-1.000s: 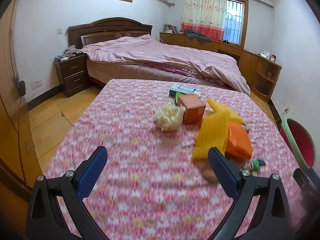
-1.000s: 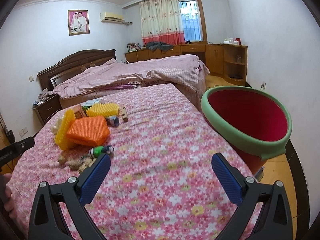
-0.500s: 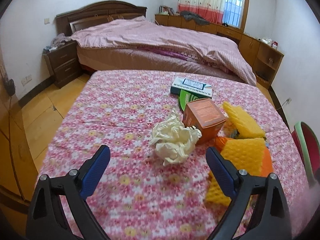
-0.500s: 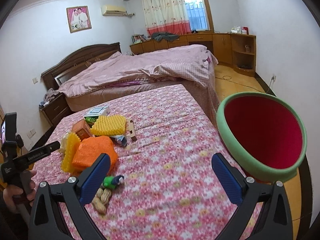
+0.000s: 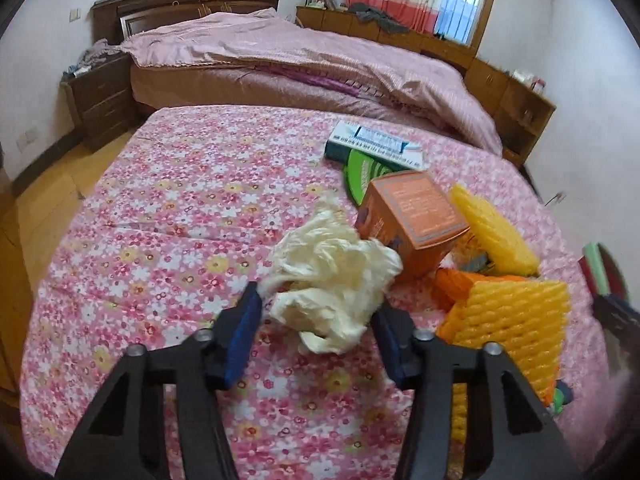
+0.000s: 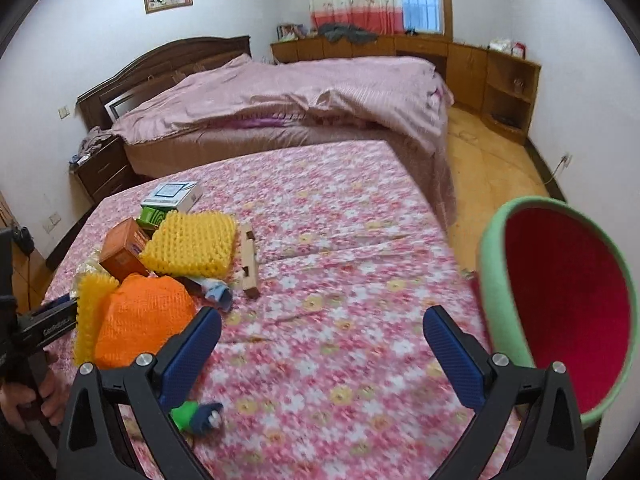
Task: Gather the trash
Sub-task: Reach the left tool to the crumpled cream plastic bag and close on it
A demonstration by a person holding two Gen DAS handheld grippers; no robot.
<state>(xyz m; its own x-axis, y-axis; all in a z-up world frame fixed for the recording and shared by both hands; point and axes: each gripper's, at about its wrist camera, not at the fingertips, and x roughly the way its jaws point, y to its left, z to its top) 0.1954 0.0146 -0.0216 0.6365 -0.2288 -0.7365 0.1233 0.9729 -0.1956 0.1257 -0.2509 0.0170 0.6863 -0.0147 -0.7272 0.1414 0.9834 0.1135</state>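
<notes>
A crumpled cream plastic bag (image 5: 336, 276) lies on the flowered tablecloth (image 5: 180, 216). My left gripper (image 5: 316, 308) has a finger on each side of the bag. Its jaws are closing, and the blue pads (image 5: 244, 324) touch the bag's sides. My right gripper (image 6: 320, 340) hovers open over bare cloth with nothing between its fingers. A green bin with a red inside (image 6: 492, 280) stands tilted at the table's right edge. Beside the bag are an orange box (image 5: 412, 216), yellow foam nets (image 5: 516, 320) and an orange foam net (image 6: 144, 320).
A white and teal box (image 5: 372, 144) lies on a green pack (image 5: 364, 168) farther back. A wooden piece (image 6: 249, 264) and a small green and blue object (image 6: 196, 418) lie near the right gripper. A bed (image 6: 300, 96) stands behind the table. A hand (image 6: 24, 396) holds the left gripper.
The left gripper moved forward and down to the cream bag, and its jaws narrowed from wide open onto it. The right gripper swung left, so the green bin now sits farther right.
</notes>
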